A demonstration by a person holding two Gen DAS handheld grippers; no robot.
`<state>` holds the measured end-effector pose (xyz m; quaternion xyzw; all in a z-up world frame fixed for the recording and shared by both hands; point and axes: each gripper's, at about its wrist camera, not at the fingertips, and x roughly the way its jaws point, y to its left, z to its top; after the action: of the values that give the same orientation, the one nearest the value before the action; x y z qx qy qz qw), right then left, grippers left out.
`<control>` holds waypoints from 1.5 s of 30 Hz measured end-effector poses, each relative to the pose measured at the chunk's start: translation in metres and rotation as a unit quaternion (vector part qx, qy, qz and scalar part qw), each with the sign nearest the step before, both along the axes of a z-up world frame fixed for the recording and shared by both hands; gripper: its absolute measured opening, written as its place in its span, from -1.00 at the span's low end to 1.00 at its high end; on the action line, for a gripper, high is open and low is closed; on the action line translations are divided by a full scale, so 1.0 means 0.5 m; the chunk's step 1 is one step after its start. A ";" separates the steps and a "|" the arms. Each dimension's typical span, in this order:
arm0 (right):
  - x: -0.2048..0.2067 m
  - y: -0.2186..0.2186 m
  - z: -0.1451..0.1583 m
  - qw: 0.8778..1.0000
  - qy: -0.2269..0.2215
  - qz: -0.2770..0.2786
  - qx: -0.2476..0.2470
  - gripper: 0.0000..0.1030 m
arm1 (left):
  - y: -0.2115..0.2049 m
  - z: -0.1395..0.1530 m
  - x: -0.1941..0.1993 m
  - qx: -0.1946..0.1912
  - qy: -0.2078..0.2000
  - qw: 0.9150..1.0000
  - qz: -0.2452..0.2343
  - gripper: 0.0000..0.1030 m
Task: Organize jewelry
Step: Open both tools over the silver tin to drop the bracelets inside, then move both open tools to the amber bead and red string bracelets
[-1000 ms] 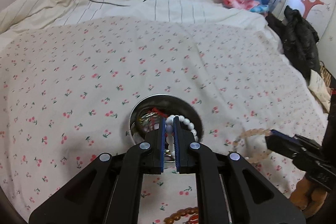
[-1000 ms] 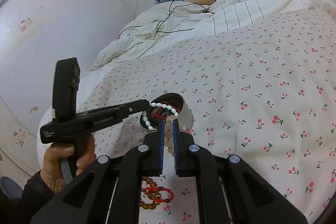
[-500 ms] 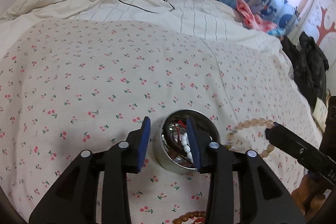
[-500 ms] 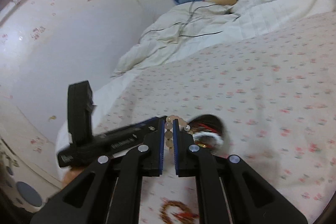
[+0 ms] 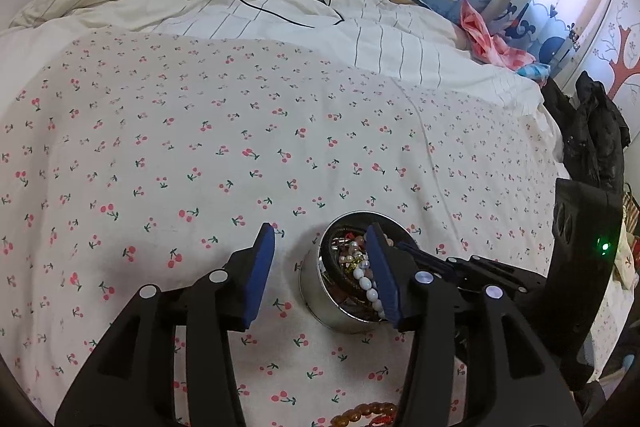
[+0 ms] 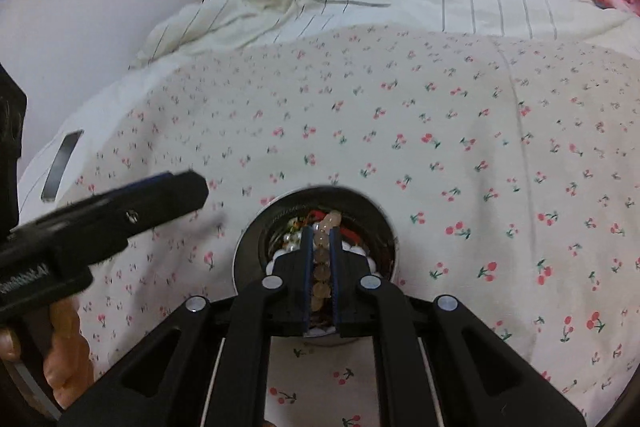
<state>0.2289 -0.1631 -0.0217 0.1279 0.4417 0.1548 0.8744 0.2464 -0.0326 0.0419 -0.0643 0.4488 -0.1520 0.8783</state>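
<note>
Pinkish bead bracelet (image 6: 322, 259) pinched in right hand-held gripper (image 6: 321, 235) over tin (image 6: 248, 247)

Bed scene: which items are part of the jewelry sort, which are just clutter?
Job:
round metal tin of jewelry
white bead bracelet in tin
pale bead bracelet in right gripper
amber bead bracelet on sheet

Clutter:
black cable
pink cloth
black jacket

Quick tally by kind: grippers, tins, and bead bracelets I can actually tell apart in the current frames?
Grippers: 2, left gripper and right gripper
Tins: 1, metal tin
Bracelets: 3, white pearl bracelet, pale pink bracelet, amber bracelet
Total: 6
</note>
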 end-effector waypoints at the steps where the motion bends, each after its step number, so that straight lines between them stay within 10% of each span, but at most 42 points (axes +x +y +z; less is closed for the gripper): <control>1: -0.005 -0.006 0.003 1.000 -0.010 -0.009 0.001 -0.29 | 0.001 -0.001 0.001 0.001 0.002 1.000 0.002 -0.09; 12: -0.048 -0.074 0.028 0.998 -0.037 -0.045 0.028 -0.13 | 0.001 -0.018 -0.003 0.020 0.022 1.000 0.002 0.13; 22: -0.223 -0.070 -0.034 0.999 0.034 0.031 -0.028 -0.07 | -0.017 -0.073 -0.123 0.083 0.058 0.991 -0.091 0.26; 32: -0.255 0.028 -0.043 0.984 0.011 0.105 -0.145 0.01 | -0.024 -0.119 -0.207 0.133 0.061 0.981 -0.124 0.26; 40: -0.234 0.026 -0.078 0.966 0.002 0.045 -0.256 0.23 | -0.071 -0.163 -0.235 0.233 0.046 0.957 -0.164 0.28; 45: -0.223 -0.051 -0.051 0.975 0.002 -0.027 -0.220 0.23 | -0.042 -0.143 -0.212 0.285 -0.007 0.955 -0.079 0.33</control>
<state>0.1172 -0.1884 -0.0474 -0.0558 0.4627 0.0298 0.8843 0.1403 -0.0536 -0.0294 0.2255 0.4711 -0.0874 0.8483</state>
